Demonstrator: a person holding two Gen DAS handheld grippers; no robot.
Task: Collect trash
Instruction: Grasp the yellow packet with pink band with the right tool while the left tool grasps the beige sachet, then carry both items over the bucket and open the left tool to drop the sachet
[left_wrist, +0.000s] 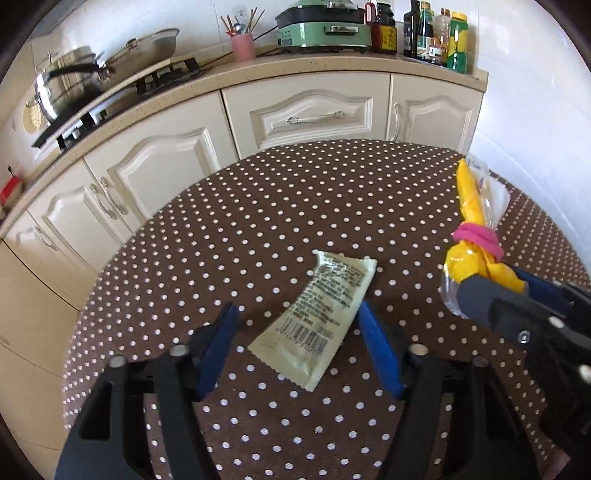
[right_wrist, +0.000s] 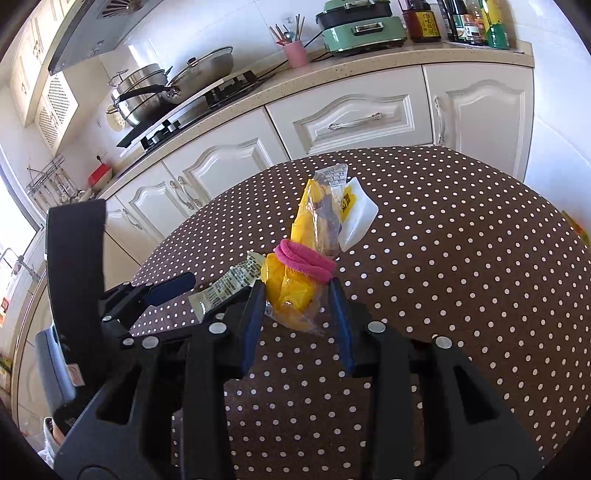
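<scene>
A pale green sachet (left_wrist: 317, 314) with a barcode lies flat on the brown polka-dot table (left_wrist: 295, 203). My left gripper (left_wrist: 297, 310) straddles it: the right blue pad is at the sachet's edge, the left pad stands clear, and the jaws are open. The right gripper (right_wrist: 297, 286) is shut on the lower end of a yellow plastic wrapper bundle (right_wrist: 306, 221) bound by a pink band (right_wrist: 306, 258), held tilted up off the cloth. In the left wrist view the same bundle (left_wrist: 469, 206) rises at the right from the right gripper (left_wrist: 491, 280). The sachet (right_wrist: 229, 284) shows left of it.
Cream kitchen cabinets (left_wrist: 310, 118) and a countertop run behind the table. On the counter sit pots on a stove (left_wrist: 74, 88), a pink utensil cup (left_wrist: 243, 46), a green cooker (left_wrist: 325, 29) and bottles (left_wrist: 436, 33). A small yellow item (right_wrist: 576, 225) lies at the table's right edge.
</scene>
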